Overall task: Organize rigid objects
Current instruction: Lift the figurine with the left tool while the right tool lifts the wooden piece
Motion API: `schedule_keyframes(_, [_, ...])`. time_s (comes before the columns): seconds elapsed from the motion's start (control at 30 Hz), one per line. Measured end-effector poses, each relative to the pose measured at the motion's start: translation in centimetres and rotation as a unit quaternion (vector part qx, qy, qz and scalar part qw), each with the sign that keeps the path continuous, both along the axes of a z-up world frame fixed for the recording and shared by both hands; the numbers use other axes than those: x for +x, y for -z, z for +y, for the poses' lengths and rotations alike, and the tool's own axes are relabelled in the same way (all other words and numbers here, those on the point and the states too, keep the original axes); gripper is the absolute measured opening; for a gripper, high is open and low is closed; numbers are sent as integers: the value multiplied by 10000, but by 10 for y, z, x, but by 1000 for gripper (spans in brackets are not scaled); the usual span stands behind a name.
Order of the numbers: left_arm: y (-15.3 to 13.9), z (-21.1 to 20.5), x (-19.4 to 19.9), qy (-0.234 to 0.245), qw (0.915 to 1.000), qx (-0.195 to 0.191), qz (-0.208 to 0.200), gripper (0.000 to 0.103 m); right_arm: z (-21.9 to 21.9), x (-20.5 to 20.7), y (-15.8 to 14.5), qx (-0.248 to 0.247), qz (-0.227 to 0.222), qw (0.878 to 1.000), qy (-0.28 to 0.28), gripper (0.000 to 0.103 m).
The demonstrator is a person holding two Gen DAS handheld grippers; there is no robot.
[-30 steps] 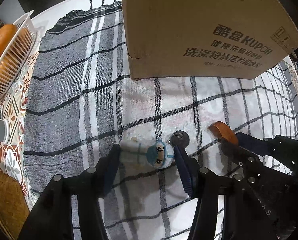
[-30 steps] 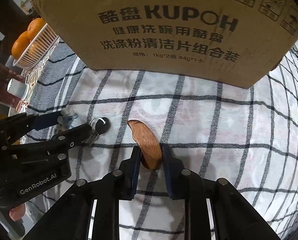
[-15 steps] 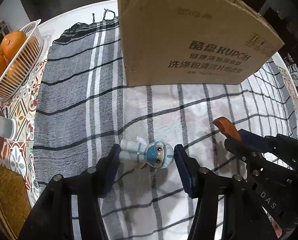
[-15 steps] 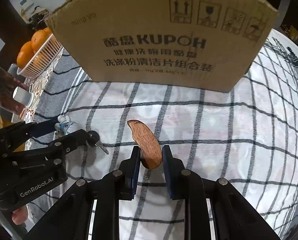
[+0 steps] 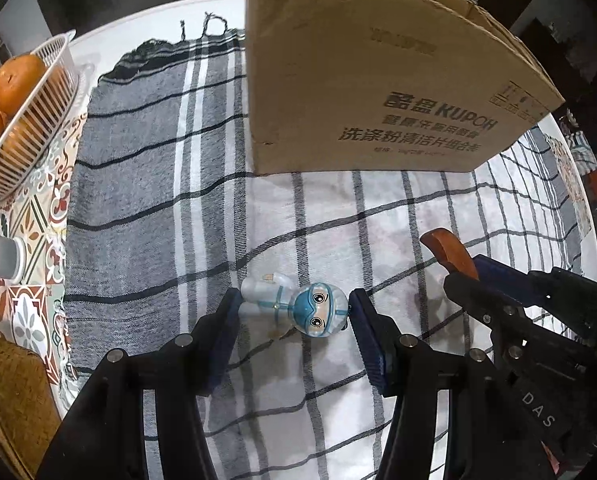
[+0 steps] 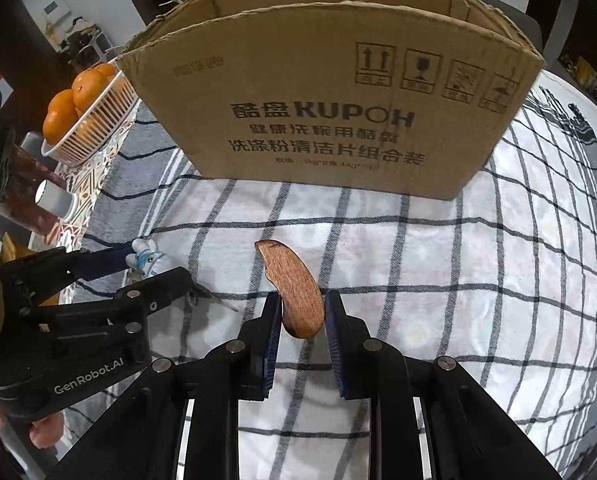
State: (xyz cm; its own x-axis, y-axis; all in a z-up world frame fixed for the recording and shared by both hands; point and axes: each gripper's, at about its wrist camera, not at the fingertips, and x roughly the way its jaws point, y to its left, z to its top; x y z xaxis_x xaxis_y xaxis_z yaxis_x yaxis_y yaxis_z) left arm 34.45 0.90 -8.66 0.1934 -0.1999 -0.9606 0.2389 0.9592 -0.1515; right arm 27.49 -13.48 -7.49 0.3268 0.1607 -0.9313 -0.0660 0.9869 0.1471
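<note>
Two grips, both clamped: our left gripper point(image 5: 294, 312) pinches the toy figure point(image 5: 294, 308) lengthwise, our right gripper point(image 6: 300, 314) the wooden piece point(image 6: 294, 288). Both hang above the cloth's point(image 6: 458, 280) near edge, presumably bound for the open cardboard box point(image 6: 330, 120).

Left wrist view: looks steeply down past its own jaws, close above the checked cloth point(image 5: 378, 208), facing the cardboard box point(image 5: 378, 92).
Right wrist view: likewise steep and close, facing the box's point(image 6: 330, 120) printed side.
Shared: box, cloth, basket of oranges point(image 6: 86, 120); each view shows the other gripper.
</note>
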Motion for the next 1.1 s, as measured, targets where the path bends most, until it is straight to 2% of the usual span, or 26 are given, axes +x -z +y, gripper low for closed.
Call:
schedule_keyframes(0.23, [5,13,6,-75,9999,-67,138,54,15,10,3,4,78,10000,-38,24])
schedule_keyframes(0.57, [31,18,11,-90,9984,-166,531,54,29,17,21,-28,290,9995,-118,24])
schedule_keyframes(0.9, [36,14,8,-95,9981,-60,605,54,29,20,34,8,436,9990,-90,24])
schedule_keyframes(1.1, [28,8,6,-67,9990,110,422,54,26,18,36,58,448,9990,-75,24])
